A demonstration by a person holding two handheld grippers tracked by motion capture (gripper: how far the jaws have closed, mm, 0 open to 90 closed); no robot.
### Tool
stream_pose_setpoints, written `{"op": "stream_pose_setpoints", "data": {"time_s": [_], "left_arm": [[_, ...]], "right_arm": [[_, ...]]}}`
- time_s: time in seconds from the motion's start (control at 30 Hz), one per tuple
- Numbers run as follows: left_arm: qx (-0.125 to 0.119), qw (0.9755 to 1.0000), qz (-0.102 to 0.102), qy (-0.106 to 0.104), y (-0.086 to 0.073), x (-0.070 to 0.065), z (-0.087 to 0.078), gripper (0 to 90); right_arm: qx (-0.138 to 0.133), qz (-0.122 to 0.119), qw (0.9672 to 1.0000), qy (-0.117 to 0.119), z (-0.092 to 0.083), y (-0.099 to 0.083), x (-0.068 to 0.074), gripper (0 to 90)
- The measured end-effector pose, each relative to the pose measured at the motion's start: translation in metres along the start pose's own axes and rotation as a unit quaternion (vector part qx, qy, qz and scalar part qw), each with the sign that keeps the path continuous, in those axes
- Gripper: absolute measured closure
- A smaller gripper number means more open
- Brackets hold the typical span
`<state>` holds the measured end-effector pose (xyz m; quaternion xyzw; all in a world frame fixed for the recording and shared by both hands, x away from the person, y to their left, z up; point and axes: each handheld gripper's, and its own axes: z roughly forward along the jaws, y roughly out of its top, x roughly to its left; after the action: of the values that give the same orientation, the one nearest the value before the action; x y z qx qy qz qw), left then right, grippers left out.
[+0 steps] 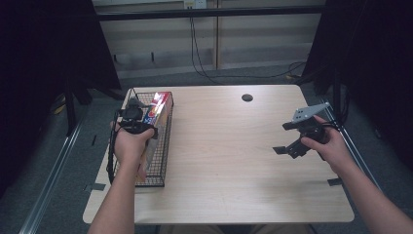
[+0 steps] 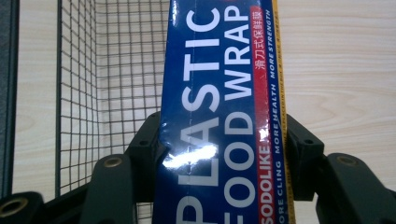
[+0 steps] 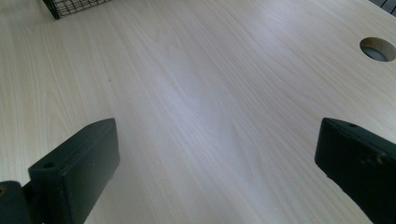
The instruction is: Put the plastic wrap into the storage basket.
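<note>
- Pale wooden table across the middle of the high view, with a round cable hole near its far edge; dark curtains at the upper left and upper right, grey floor and loose cables behind.
- Black wire basket along the table's left edge, left of centre in the frame.
- Left gripper over the basket, clenched on a long blue box of plastic food wrap; far end of the box at the basket's upper end.
- In the left gripper view, jaws pressed against both sides of the box, basket mesh at the upper left.
- Right gripper at the right of the frame, above bare table, jaws spread wide with nothing between them.
</note>
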<state>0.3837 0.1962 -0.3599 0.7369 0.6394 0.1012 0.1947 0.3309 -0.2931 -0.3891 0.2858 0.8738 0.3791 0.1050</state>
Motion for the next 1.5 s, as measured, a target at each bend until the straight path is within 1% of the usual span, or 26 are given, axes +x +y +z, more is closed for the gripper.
{"op": "stream_pose_setpoints", "data": {"time_s": [0.13, 0.2, 0.27, 0.3, 0.33, 0.37, 0.4, 0.47, 0.53, 0.63, 0.87, 0.97, 1.03, 1.07, 1.1, 1.2, 1.3, 1.33, 1.4, 1.5], "left_arm": [[-0.006, 0.9998, -0.016, 0.001, -0.002, 0.003, 0.002, 43.5], [-0.004, 0.9998, -0.020, 0.002, -0.002, 0.004, 0.002, 43.6], [-0.002, 0.9998, -0.019, 0.010, -0.003, 0.004, 0.002, 43.7], [-0.006, 0.9996, -0.023, 0.015, -0.003, 0.004, 0.003, 43.7], [-0.011, 0.9995, -0.025, 0.014, -0.003, 0.005, 0.003, 43.8], [-0.007, 0.9994, -0.033, 0.011, -0.003, 0.006, 0.002, 43.8], [-0.006, 0.9994, -0.034, 0.009, -0.003, 0.007, 0.003, 43.7], [-0.006, 0.9993, -0.034, 0.017, -0.003, 0.007, 0.003, 43.7], [-0.008, 0.9988, -0.045, 0.016, -0.004, 0.008, 0.003, 43.7], [-0.008, 0.9986, -0.047, 0.023, -0.004, 0.008, 0.003, 43.7], [-0.006, 0.9984, -0.050, 0.027, -0.006, 0.008, 0.005, 43.6], [0.000, 0.9984, -0.044, 0.035, -0.007, 0.007, 0.007, 43.5], [0.001, 0.9983, -0.047, 0.033, -0.008, 0.007, 0.009, 43.5], [0.002, 0.9984, -0.046, 0.032, -0.008, 0.008, 0.010, 43.5], [0.003, 0.9983, -0.050, 0.032, -0.008, 0.007, 0.011, 43.5], [0.005, 0.9981, -0.050, 0.035, -0.010, 0.008, 0.014, 43.4], [0.010, 0.9977, -0.059, 0.034, -0.012, 0.009, 0.017, 43.2], [0.011, 0.9977, -0.057, 0.036, -0.012, 0.010, 0.018, 43.2], [0.014, 0.9973, -0.059, 0.040, -0.013, 0.010, 0.021, 43.1], [0.016, 0.9974, -0.060, 0.036, -0.014, 0.011, 0.023, 42.9]], "right_arm": [[0.001, -0.001, 1.0000, -0.001, 0.001, 0.000, 0.000, 0.0], [0.000, -0.002, 1.0000, 0.002, 0.001, 0.000, 0.000, 0.0], [0.002, -0.001, 1.0000, 0.001, 0.002, 0.000, 0.001, 0.0], [0.003, -0.001, 1.0000, 0.001, 0.003, 0.000, 0.001, 0.0], [0.003, -0.002, 1.0000, 0.000, 0.003, 0.000, 0.001, 0.0], [0.000, -0.002, 1.0000, 0.003, 0.003, 0.000, 0.001, 0.0], [-0.001, -0.002, 1.0000, 0.003, 0.004, 0.001, 0.001, 0.0], [0.002, -0.003, 1.0000, 0.002, 0.004, 0.001, 0.002, 0.0], [0.001, -0.004, 1.0000, 0.003, 0.004, 0.001, 0.001, 0.0], [0.000, -0.003, 1.0000, 0.002, 0.003, 0.001, 0.001, 0.0], [0.000, -0.003, 1.0000, 0.002, 0.002, 0.002, 0.002, 0.0], [0.001, -0.005, 1.0000, 0.004, 0.003, 0.002, 0.003, 0.0], [-0.001, -0.006, 1.0000, 0.004, 0.003, 0.002, 0.003, 0.0], [0.001, -0.006, 1.0000, 0.005, 0.003, 0.002, 0.003, 0.0], [0.001, -0.006, 1.0000, 0.003, 0.003, 0.001, 0.004, 0.0], [0.000, -0.005, 1.0000, 0.004, 0.003, 0.001, 0.003, 0.0], [0.000, -0.005, 1.0000, 0.004, 0.003, 0.000, 0.003, 0.0], [0.001, -0.006, 1.0000, 0.004, 0.004, 0.000, 0.003, 0.0], [0.001, -0.005, 1.0000, 0.006, 0.004, 0.000, 0.003, 0.0], [0.000, -0.006, 1.0000, 0.008, 0.005, -0.001, 0.004, 0.0]]}}
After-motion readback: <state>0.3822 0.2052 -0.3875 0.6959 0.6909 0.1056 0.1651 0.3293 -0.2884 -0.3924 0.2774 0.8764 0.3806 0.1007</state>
